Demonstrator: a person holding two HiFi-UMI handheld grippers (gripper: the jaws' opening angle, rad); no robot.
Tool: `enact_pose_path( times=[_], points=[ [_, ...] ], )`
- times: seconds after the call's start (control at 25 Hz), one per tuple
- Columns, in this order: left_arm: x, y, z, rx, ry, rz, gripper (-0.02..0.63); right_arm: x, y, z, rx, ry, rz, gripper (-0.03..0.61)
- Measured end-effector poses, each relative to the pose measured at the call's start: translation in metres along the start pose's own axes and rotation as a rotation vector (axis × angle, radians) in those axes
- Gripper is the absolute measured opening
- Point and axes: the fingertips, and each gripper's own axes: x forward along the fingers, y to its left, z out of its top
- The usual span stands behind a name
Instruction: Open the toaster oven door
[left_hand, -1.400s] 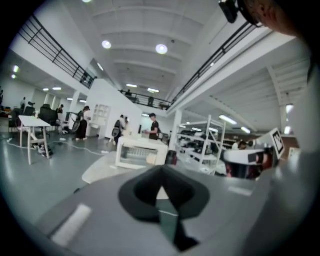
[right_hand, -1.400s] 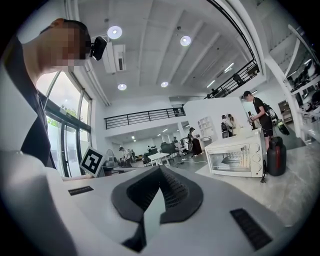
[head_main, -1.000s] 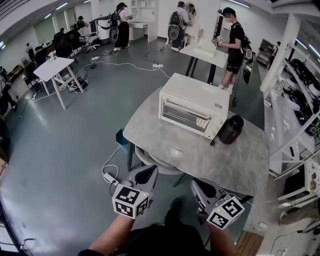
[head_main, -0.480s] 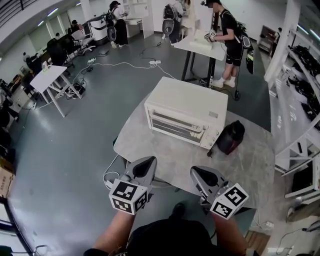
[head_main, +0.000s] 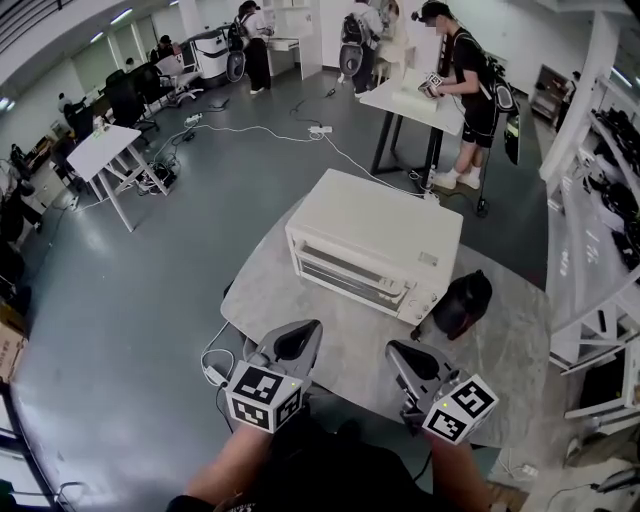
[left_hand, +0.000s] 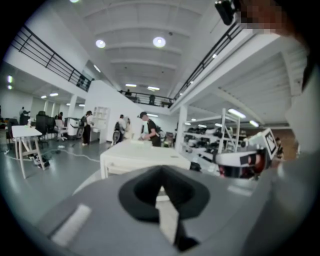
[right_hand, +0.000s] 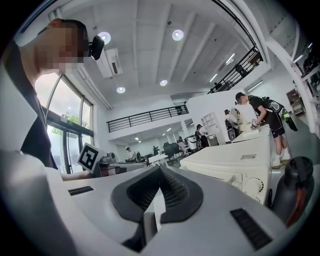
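Cream boxy toaster oven (head_main: 375, 240) upright on the grey table (head_main: 300, 315), toward its far side, slightly askew; glass door (head_main: 350, 272) shut, facing the near edge

A cream-white boxy metal toaster oven (head_main: 375, 245) is recorded on a pale grey, faintly marbled stone counter (head_main: 330, 325). A black rounded jug (head_main: 462, 302) shows a reddish streak. Black-and-white square markers are carried by the grey left gripper (head_main: 299, 337) and the grey right gripper (head_main: 401, 356).

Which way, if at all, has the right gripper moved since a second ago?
Yes: the right gripper moved forward toward the toaster oven, over the edge of the table.
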Motion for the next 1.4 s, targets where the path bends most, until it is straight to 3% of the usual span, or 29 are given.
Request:
enact_pose_path(
  times=[0.28,0.6,1.16,1.4],
  points=[
    [0.030,0.025,0.012,-0.002,0.004,-0.049,0.008,0.024,-0.008,0.006,-0.014,0.030,-0.029,-0.006],
    [0.066,0.042,0.018,0.040,0.040,-0.161,0.008,0.047,-0.032,0.005,0.005,0.039,-0.141,-0.005],
    [0.113,0.090,-0.004,0.062,0.105,-0.363,0.008,0.105,-0.052,-0.015,0.021,0.084,-0.364,0.021],
    [0.130,0.083,-0.012,0.082,0.124,-0.388,0.008,0.097,-0.067,-0.032,0.046,0.133,-0.415,0.046]
  ],
)
